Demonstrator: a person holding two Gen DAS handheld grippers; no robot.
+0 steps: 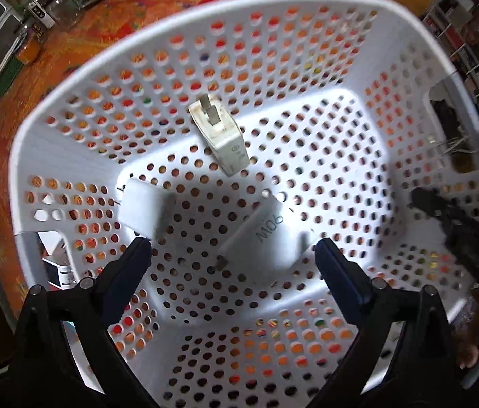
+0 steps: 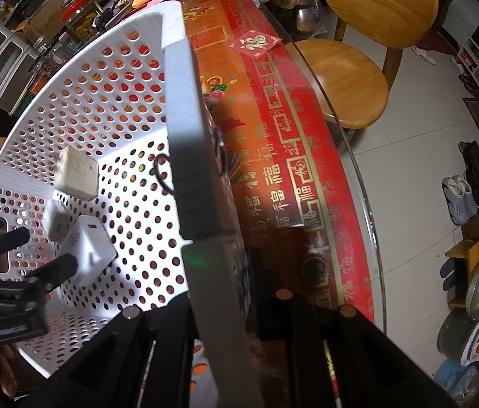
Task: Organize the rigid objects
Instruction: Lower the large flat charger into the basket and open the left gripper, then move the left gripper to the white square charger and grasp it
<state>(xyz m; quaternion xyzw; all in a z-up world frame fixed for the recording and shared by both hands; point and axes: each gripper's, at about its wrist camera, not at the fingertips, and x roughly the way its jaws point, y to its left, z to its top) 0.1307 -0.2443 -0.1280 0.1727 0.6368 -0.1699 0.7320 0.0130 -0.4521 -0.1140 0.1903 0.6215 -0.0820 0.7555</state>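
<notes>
Three white plastic charger blocks (image 1: 266,234) lie inside white perforated plastic basket (image 1: 307,10). Left gripper (image 1: 232,255) fingers apart, nothing held; right gripper (image 2: 219,306) clamped on basket rim. Risk: left fingers knock chargers, or basket tips if rim grip slips.

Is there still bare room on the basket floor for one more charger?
Yes: the floor of the white basket lies bare right of the 90W charger and the dirty charger. The left side is crowded, where a third charger lies beside them.
</notes>
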